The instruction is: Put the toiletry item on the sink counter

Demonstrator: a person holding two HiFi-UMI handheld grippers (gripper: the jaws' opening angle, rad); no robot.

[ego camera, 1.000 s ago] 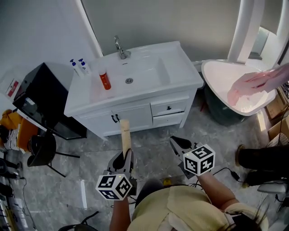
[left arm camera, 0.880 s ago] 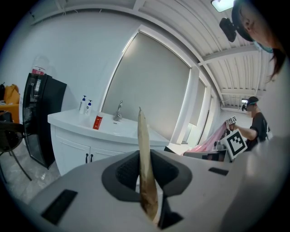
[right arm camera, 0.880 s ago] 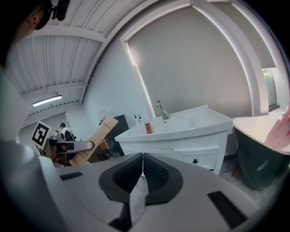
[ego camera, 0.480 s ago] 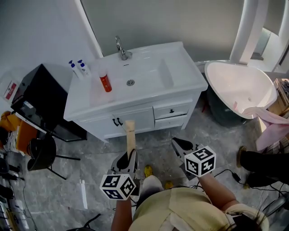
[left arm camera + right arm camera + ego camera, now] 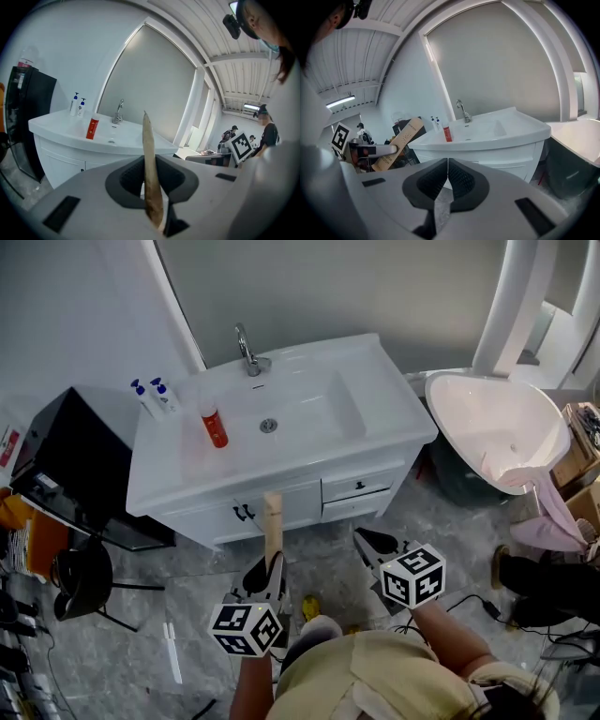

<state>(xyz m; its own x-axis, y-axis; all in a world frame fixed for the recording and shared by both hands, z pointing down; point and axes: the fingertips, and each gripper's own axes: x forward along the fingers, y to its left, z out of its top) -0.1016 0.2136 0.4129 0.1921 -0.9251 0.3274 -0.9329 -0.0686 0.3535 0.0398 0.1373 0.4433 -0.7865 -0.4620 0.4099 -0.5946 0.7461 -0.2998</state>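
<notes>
A long, flat, tan cardboard toiletry box, printed with dark lettering along its face, is held in the left gripper. The jaws are closed onto its two broad faces near the lower end, and most of its length stands out beyond them toward 12 o'clock. In the left gripper view the box is seen edge-on between the pads, tilted slightly off the centre line. The right gripper is closed on nothing, its pads meeting with no gap in its own view.

The box is carried in the air above the grey floor, short of the white vanity table, which lies at 12 o'clock. A red tube stands on the table at 11 o'clock, beside the basin. Two white pump bottles with blue tops are set farther out toward 10 o'clock, and a chrome tap rises at the back edge.

The box is judged to be light and fairly stiff along its length, but thin-walled, so it could be dented by hard squeezing. Its smooth card may slip or pivot between the pads, since so much of it overhangs the grip. A hold across the flat faces is judged right; one nearer the middle would be steadier. A bare stretch of table at 1 o'clock looks suitable for laying it flat.
</notes>
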